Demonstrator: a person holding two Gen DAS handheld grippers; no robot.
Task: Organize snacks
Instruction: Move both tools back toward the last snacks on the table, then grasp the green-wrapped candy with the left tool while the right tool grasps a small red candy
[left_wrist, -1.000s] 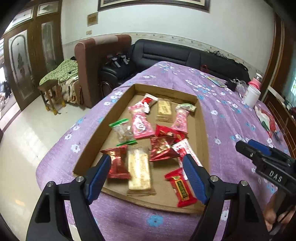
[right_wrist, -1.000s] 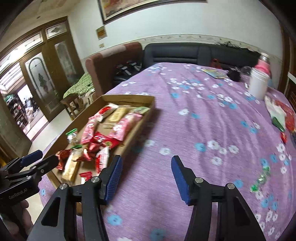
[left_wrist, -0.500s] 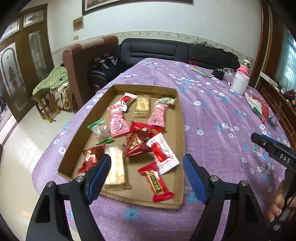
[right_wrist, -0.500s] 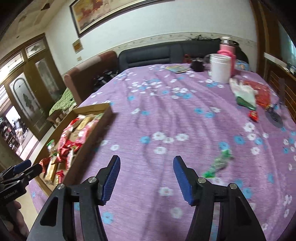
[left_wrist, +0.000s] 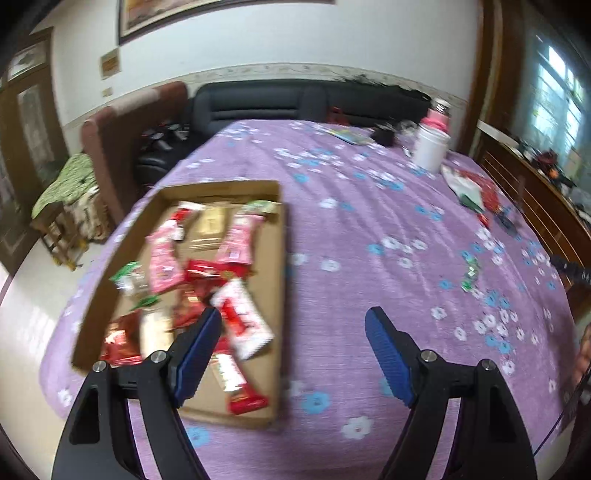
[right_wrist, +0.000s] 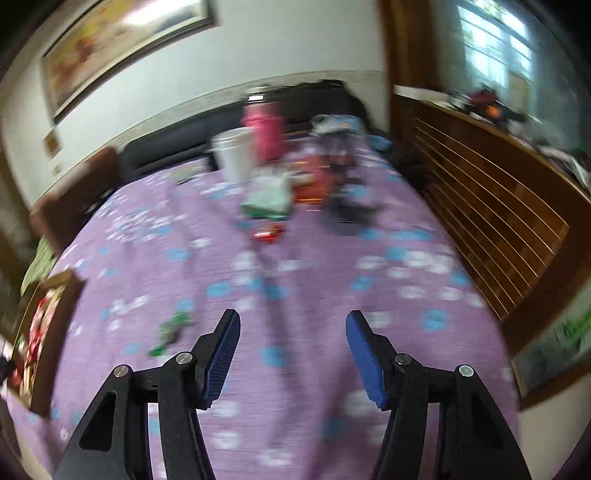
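Right wrist | my right gripper (right_wrist: 291, 354) gapes empty | green candy (right_wrist: 170, 332) lies at 10 o'clock, long axis toward 1 | left gripper (left_wrist: 291, 354) open, farther.

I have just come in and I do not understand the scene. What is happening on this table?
A person holding a gripper in each hand is sorting snacks. Many wrapped snacks already lie in the cardboard tray on the purple tablecloth. Both the left gripper and the right gripper are open and empty. A green candy and a red candy lie loose on the cloth, outside the tray, ahead of the right gripper.
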